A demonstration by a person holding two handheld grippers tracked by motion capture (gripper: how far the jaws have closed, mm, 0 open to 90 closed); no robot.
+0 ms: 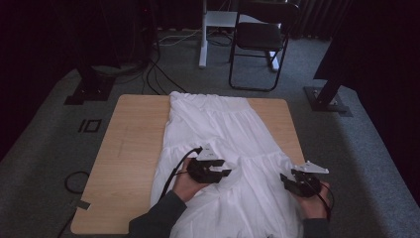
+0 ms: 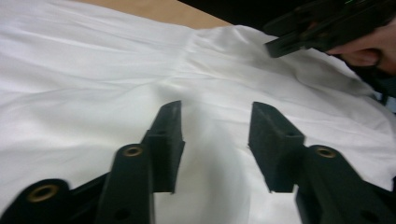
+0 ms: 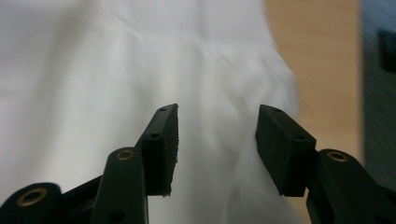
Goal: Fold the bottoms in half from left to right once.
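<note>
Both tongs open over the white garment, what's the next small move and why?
Probably lower the right tongs onto the garment's near right edge and close on it. The white garment lies lengthwise on the table, still rumpled at the near end. Both tongs stand open with no cloth pinched between their jaws, and the left tongs hover over a raised fold near the middle.

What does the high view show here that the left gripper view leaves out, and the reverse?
High view: the whole light wooden table, the black folding chair on grey carpet, and both forearms. Left gripper view: the left gripper close up, its jaws apart over a rise in the cloth, nothing pinched. Both share the white pleated garment and the right gripper.
</note>
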